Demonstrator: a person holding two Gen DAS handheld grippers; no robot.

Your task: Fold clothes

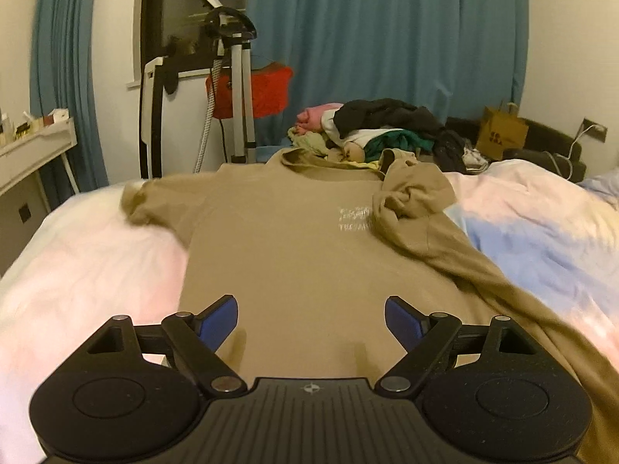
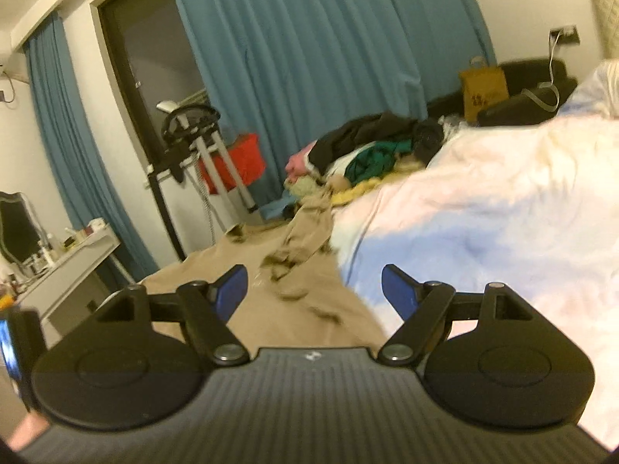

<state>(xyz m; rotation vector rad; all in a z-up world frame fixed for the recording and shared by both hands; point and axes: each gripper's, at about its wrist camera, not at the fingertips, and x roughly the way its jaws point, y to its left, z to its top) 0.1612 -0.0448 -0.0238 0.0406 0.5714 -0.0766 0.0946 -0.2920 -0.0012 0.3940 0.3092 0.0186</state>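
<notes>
So the left gripper (image 1: 310, 323) is hovering low over the bottom hem area of a tan short-sleeved cotton t-shirt (image 1: 294, 255), pointing straight up the length of it toward the collar. Its jaws are sitting wide apart, blue pads (image 1: 218, 321) out to each side, and nothing is pinched between them, just shirt fabric lying underneath.

The shirt is lying mostly flat on a pastel pink, white and blue tie-dye duvet (image 1: 541, 228) covering the bed. One sleeve is spreading out flat on the left, while the right side is looking bunched up, with the sleeve crumpled over near the small white chest print (image 1: 354, 218).

The right gripper (image 2: 314, 292) is hanging over the shirt's right edge, angled so the view is tilting, and it's looking along the rumpled seam where the tan fabric is meeting the duvet. Its jaws are spread wide as well and aren't gripping anything.

Past the collar, a messy pile of black, green, pink and yellow clothes (image 1: 383, 131) is sitting at the far end of the bed, in front of teal curtains (image 1: 387, 38).
</notes>
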